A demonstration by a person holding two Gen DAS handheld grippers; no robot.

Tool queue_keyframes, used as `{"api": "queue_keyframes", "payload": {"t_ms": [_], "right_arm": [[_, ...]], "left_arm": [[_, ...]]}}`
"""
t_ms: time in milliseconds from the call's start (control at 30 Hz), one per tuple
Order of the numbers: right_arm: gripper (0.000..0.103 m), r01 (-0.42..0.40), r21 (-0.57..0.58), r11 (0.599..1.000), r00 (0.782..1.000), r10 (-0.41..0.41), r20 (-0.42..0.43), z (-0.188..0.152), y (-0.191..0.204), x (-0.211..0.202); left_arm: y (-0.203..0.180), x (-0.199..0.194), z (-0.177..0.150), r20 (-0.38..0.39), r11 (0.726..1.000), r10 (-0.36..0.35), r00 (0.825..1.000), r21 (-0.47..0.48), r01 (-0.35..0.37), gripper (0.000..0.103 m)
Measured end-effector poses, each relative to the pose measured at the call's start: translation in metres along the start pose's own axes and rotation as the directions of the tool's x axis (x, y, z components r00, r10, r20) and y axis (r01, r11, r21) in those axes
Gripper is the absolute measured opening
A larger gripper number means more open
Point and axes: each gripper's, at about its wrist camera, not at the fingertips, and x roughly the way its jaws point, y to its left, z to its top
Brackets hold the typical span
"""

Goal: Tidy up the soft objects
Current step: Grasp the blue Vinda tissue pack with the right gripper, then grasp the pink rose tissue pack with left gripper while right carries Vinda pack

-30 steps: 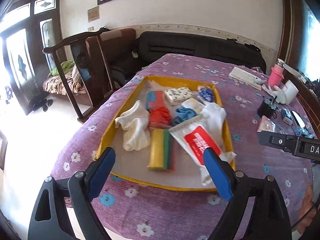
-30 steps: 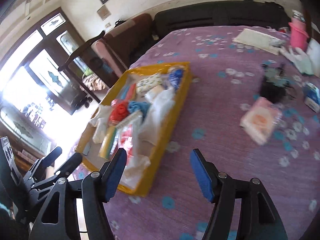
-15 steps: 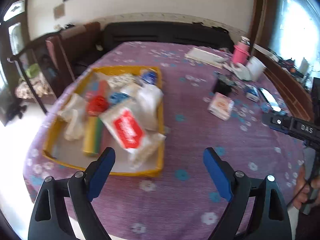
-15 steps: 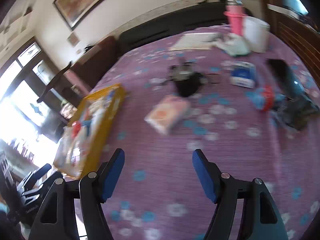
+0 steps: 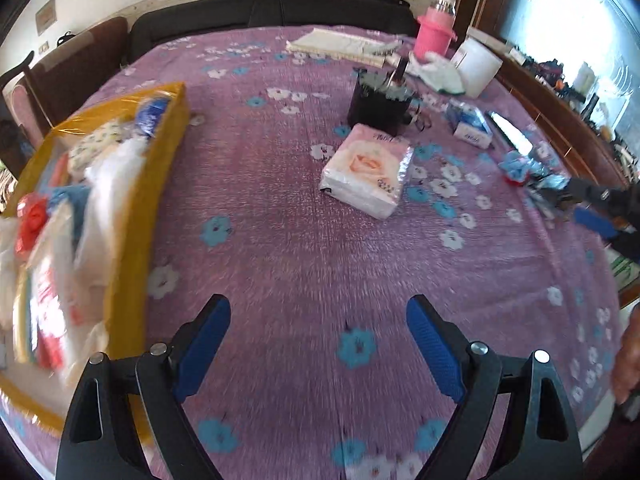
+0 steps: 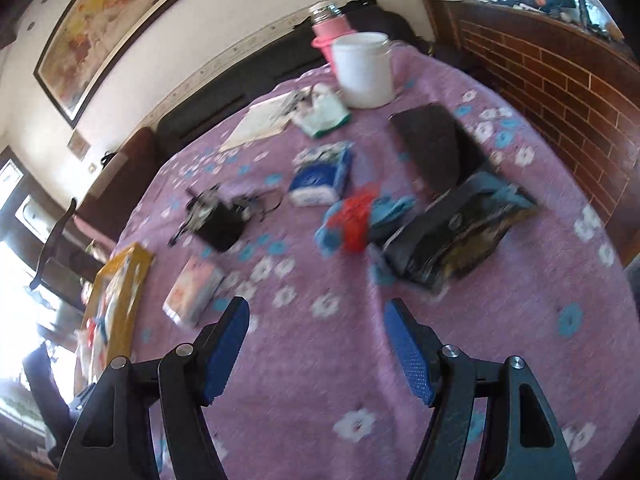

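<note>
On the bench covered by a purple flowered cloth, a yellow rectangular tray heaped with soft cloths and packets is seen at the left edge. A pink-and-white wrapped tissue pack lies well apart from it, mid-bench. The left tool is held wide open over bare cloth, nothing between its jaws. The right tool is likewise open and empty, a red-and-blue soft bundle lying beyond it.

Tray contents blurred (edge-cropped).
</note>
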Motion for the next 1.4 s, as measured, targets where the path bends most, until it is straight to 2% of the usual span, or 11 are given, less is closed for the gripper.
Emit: {"api": "queue_keyframes", "payload": {"t_ms": [33, 167, 333, 500, 633, 733, 800, 833, 1000, 1267, 1400], "right_arm": [[0.074, 0.009, 0.002, 1.000, 1.000, -0.009, 0.005, 0.005, -0.002, 0.001], [0.074, 0.045, 0.033, 0.998, 0.999, -0.046, 0.016, 0.030, -0.013, 0.011], [0.076, 0.086, 0.021, 0.996, 0.996, -0.086, 0.007, 0.061, -0.014, 0.037], [0.077, 0.108, 0.009, 0.994, 0.992, -0.108, -0.066, 0.095, 0.002, 0.083], [0.077, 0.177, -0.016, 0.984, 0.976, -0.177, -0.126, 0.119, 0.020, 0.127], [0.077, 0.225, -0.044, 0.973, 0.957, -0.229, -0.179, 0.127, 0.029, 0.157], [0.070, 0.240, -0.054, 0.969, 0.942, -0.246, -0.229, 0.126, 0.030, 0.174], [0.057, 0.264, -0.088, 0.961, 0.937, -0.277, -0.214, 0.125, 0.034, 0.174], [0.056, 0.200, -0.131, 0.971, 0.938, -0.229, -0.260, 0.104, 0.042, 0.162], [0.057, 0.080, -0.168, 0.982, 0.933, -0.134, -0.334, 0.045, 0.054, 0.118], [0.058, 0.053, -0.156, 0.986, 0.929, -0.106, -0.354, 0.022, 0.050, 0.104]], "left_arm": [[0.000, 0.008, 0.000, -0.021, 1.000, 0.001, 1.000, -0.004, -0.001, 0.089], [-0.007, 0.017, -0.002, -0.001, 0.999, 0.015, 1.000, 0.046, -0.015, 0.103], [-0.013, 0.022, -0.003, -0.014, 0.995, 0.056, 0.998, 0.087, -0.055, 0.103], [-0.012, 0.022, -0.004, -0.013, 0.995, 0.062, 0.998, 0.085, -0.060, 0.103], [-0.012, 0.021, -0.005, -0.013, 0.995, 0.054, 0.998, 0.088, -0.053, 0.103], [-0.012, 0.018, -0.005, -0.022, 0.996, 0.013, 1.000, 0.092, -0.011, 0.103], [-0.009, 0.015, -0.001, -0.031, 0.995, -0.048, 0.998, 0.081, 0.050, 0.103], [-0.007, 0.014, 0.005, -0.030, 0.995, -0.063, 0.998, 0.069, 0.065, 0.103], [-0.006, 0.016, 0.042, 0.012, 0.998, -0.025, 1.000, 0.052, 0.024, 0.103], [-0.040, 0.070, 0.077, 0.019, 0.966, 0.123, 0.992, 0.226, -0.124, 0.103], [-0.037, 0.079, 0.088, 0.026, 0.978, 0.092, 0.995, 0.184, -0.095, 0.103]]}}
